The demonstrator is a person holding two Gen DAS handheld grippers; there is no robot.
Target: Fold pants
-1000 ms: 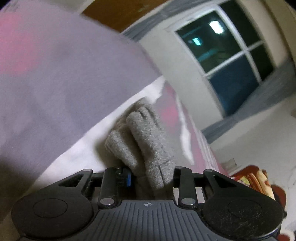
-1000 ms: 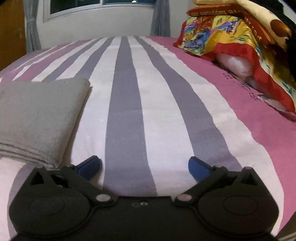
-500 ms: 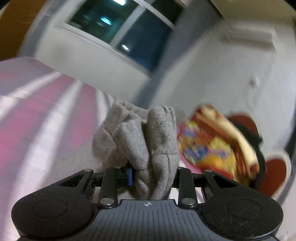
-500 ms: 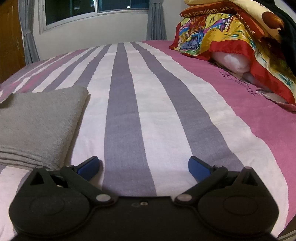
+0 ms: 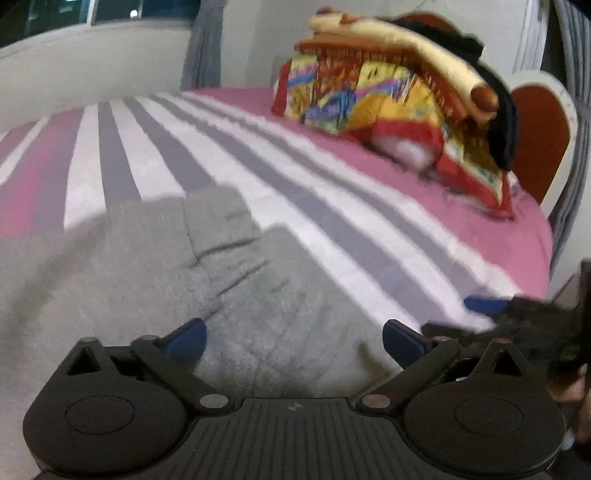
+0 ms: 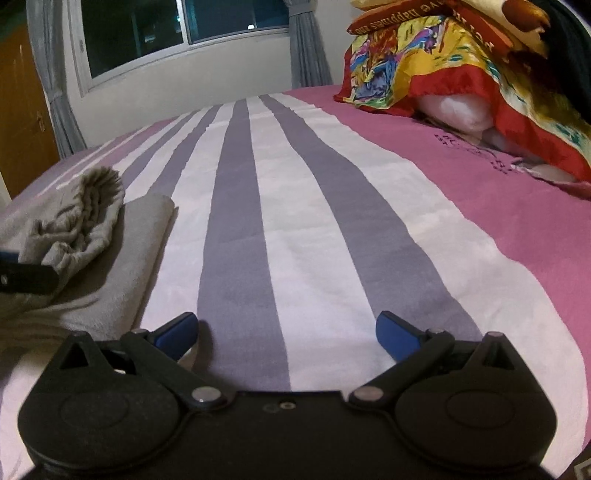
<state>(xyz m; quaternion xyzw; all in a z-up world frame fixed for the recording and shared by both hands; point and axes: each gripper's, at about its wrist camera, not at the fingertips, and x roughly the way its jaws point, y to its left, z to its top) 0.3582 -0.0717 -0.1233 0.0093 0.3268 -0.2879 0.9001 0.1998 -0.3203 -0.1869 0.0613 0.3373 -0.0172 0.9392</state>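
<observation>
Pants: grey pants lie folded on the striped bedsheet, directly ahead of and under your left claw; from your right claw they sit off to its left, the bunched waistband heaped on top of the flat fold.
Left claw: your left gripper stands wide, blue pads apart over the fabric, gripping nothing.
Right claw: your right gripper is also wide and empty, low over bare sheet, the pants beside its left finger.
Risk: that waistband looks loose and crumpled, so it may slump off the stack if you nudge it while pulling away.
Cause: a pad snagging the soft knit would drag the top layer askew.
Beyond: bright blanket pile lies far ahead to the right, window straight ahead.
</observation>
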